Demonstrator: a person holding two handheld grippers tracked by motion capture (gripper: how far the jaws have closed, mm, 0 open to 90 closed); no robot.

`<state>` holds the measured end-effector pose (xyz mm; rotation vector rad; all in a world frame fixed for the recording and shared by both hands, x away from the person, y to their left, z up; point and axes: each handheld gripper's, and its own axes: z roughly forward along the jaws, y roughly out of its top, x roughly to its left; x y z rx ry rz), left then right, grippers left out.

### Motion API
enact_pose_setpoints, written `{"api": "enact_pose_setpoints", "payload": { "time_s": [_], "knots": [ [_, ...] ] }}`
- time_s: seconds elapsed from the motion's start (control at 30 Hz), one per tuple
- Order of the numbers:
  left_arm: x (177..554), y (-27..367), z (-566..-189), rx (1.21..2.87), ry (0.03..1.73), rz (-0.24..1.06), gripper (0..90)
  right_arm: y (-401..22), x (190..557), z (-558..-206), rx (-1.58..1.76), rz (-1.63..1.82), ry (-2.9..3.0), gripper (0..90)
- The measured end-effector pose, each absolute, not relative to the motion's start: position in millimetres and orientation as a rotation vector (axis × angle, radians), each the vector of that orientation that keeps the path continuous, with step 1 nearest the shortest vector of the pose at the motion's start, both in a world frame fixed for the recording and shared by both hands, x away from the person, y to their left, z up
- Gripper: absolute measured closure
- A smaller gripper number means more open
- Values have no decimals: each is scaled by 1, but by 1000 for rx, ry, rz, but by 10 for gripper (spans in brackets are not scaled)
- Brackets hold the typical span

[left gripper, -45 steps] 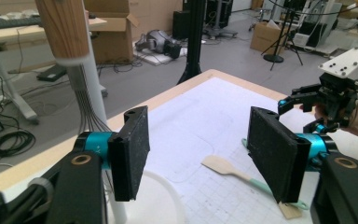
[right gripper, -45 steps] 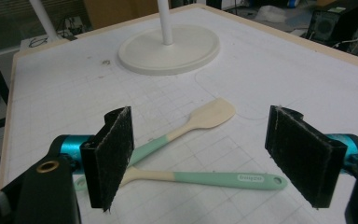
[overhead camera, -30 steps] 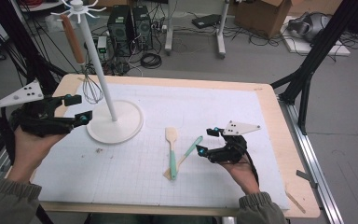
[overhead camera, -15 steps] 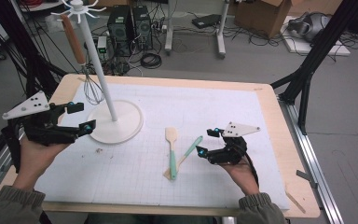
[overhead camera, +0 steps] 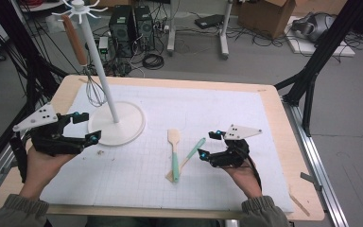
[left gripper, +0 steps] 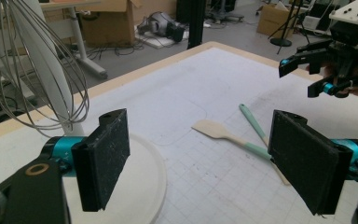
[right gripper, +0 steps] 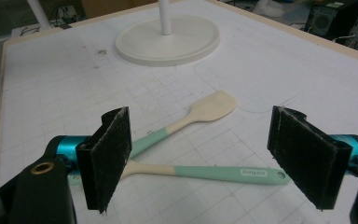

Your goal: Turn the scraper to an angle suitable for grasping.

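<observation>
Right hand-held gripper (overhead camera: 207,144) open, just beside crossed spatulas (overhead camera: 176,153).

Two utensils with mint-green handles lie flat and crossed near the desk centre: a spatula (overhead camera: 174,150) with a pale blade pointing far, and a spoon (overhead camera: 190,155) lying diagonally.

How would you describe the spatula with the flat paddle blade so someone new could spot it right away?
Start at the white stand with its round base on the table's left half. Just to its right, ahead of the right gripper, two mint-handled utensils lie crossed on the white mat. The paddle spatula is the one whose broad, pale blade points away from the person; the other utensil lies slanted across it.
</observation>
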<state>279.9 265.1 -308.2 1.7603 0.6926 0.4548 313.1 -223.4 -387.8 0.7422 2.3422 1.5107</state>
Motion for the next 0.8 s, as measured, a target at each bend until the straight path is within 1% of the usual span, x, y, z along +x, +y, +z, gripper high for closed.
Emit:
{"api": "enact_pose_setpoints", "payload": {
  "time_s": [0.5, 0.8],
  "knots": [
    [275, 258, -334, 1808, 722, 455, 104, -222, 313, -389, 746, 1489, 2354, 207],
    [271, 256, -348, 1812, 720, 447, 78, -222, 312, -389, 737, 1486, 2355, 208]
  ]
}}
